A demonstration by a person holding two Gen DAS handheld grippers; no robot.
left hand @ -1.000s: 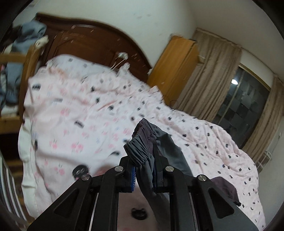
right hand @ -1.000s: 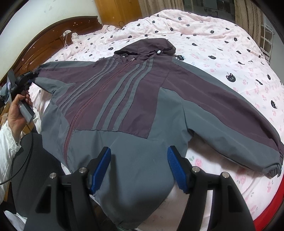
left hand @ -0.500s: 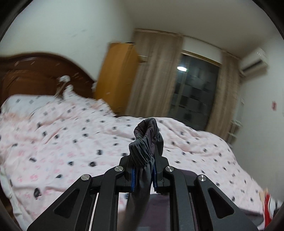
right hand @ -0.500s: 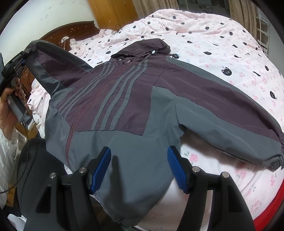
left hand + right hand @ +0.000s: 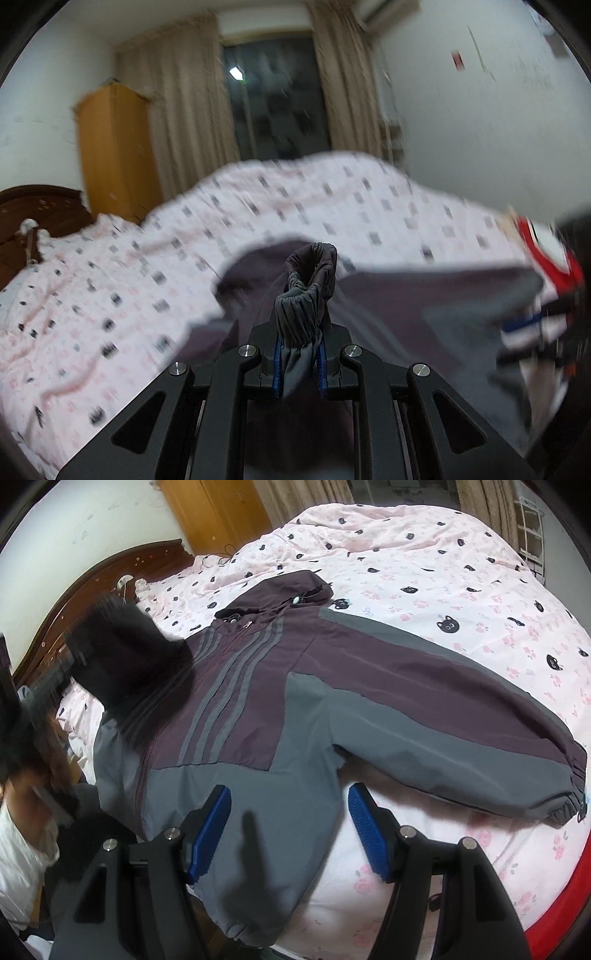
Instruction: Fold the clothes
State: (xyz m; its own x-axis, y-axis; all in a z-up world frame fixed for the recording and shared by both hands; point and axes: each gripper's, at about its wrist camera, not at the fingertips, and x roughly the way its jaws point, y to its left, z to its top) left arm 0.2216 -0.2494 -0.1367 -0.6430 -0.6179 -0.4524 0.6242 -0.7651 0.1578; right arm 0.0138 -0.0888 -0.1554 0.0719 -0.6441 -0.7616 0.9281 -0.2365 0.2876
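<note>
The left gripper (image 5: 298,363) is clamped on the elastic cuff (image 5: 308,284) of the jacket (image 5: 295,701), its blue fingers (image 5: 277,363) pressed tight against the gathered grey fabric. The jacket lies face up on the bed (image 5: 461,602), filling the centre of the right wrist frame, hood (image 5: 291,587) toward the upper middle and 1 sleeve (image 5: 480,738) stretched to the right edge.

Compared with 1 second ago, the other sleeve no longer lies flat at the left of the right wrist frame: it is lifted and swung inward, now a dark blur (image 5: 122,657) over the jacket's upper left. The left wrist view has turned with it, from the headboard to the window (image 5: 277,96) and the jacket's body below the cuff. That suggests the first fold, sleeve across chest, is under way but not yet laid down.

The right gripper (image 5: 290,830) has barely shifted; its fingers (image 5: 210,827) stand apart, empty, over the grey hem (image 5: 258,904) at lower centre.
</note>
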